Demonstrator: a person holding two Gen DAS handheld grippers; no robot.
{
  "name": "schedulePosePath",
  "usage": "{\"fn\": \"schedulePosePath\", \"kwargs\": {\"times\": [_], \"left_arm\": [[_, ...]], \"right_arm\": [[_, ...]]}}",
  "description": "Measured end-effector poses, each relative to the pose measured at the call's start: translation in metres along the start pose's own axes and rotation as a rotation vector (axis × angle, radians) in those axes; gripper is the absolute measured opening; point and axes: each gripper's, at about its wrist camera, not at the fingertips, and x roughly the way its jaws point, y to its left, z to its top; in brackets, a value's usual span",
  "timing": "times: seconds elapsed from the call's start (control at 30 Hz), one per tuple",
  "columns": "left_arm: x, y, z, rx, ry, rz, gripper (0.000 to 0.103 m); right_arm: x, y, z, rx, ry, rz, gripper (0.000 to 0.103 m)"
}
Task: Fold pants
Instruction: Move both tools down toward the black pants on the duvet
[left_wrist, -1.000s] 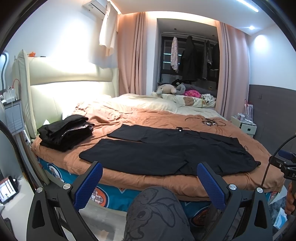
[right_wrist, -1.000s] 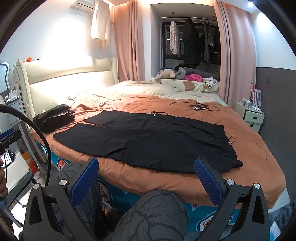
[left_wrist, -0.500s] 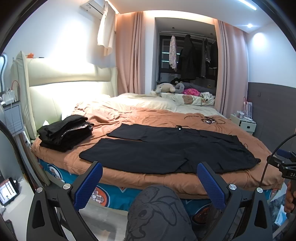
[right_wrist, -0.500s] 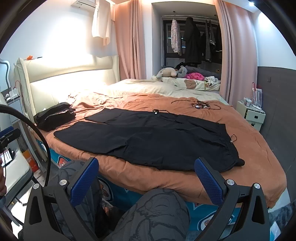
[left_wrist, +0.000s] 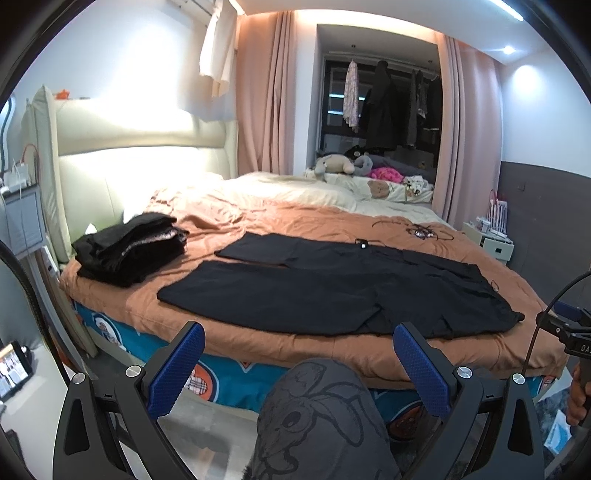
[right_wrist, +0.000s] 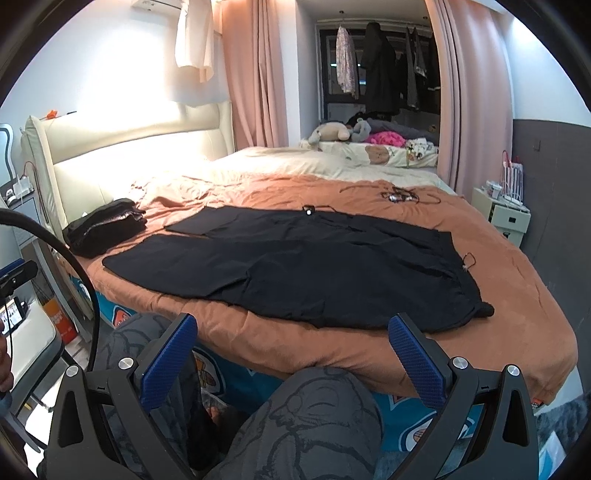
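Bedroom w/ pink curtains and a padded cream headboard (left_wrist: 122, 177); the work surface is a wide bed under a rust-orange blanket (left_wrist: 295, 218).

Long black fabric pants (left_wrist: 332, 288) lie flat on the blanket, ahead of and above both tools, well apart from either. Legs run off toward the left gripper's side, waistband toward the right gripper's side, a thin drawstring trailing off the waist end (right_wrist: 468, 258). Near leg sits close to the bed edge, prob. so it's reachable from where the person sits. Laid out spread and smooth, it looks ready for a first fold; nothing folded yet.

Left gripper (left_wrist: 293, 363): blue textured pads spread wide, holding nothing, low in front of the bed edge. Right gripper (right_wrist: 291, 354): same, fingers wide apart, empty, aimed more toward the waist end. Both hang back over the person's grey-patterned knee (left_wrist: 321, 417), prob. a ready pose before reaching in.

A stack of folded black clothes (left_wrist: 129, 247) sits far ahead-left of both tools near the headboard, likely finished pieces parked out of the way.

Hard to tell: small dark cables/items (right_wrist: 400, 195) beyond the pants, too small to ID. Fisheye rim cuts off floor and room sides. Far leg's hem partly overlapped by the near leg, so its exact lay is unclear. Right tool shows only as a sliver at the left view's edge.
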Motion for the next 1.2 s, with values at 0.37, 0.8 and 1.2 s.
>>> {"fn": "schedulePosePath", "kwargs": {"times": [0.37,0.8,1.2], "left_arm": [[0.060,0.018,-0.006,-0.007,0.176,0.022,0.103],[0.135,0.030,0.004,-0.008,0.338,0.057,0.103],[0.191,0.051,0.015,-0.052,0.419,0.075,0.103]], "right_arm": [[0.035,-0.011,0.012,0.069,0.084,-0.053,0.103],[0.081,-0.020,0.034,0.128,0.142,-0.129,0.103],[0.123,-0.017,0.055,0.156,0.187,-0.188,0.103]]}}
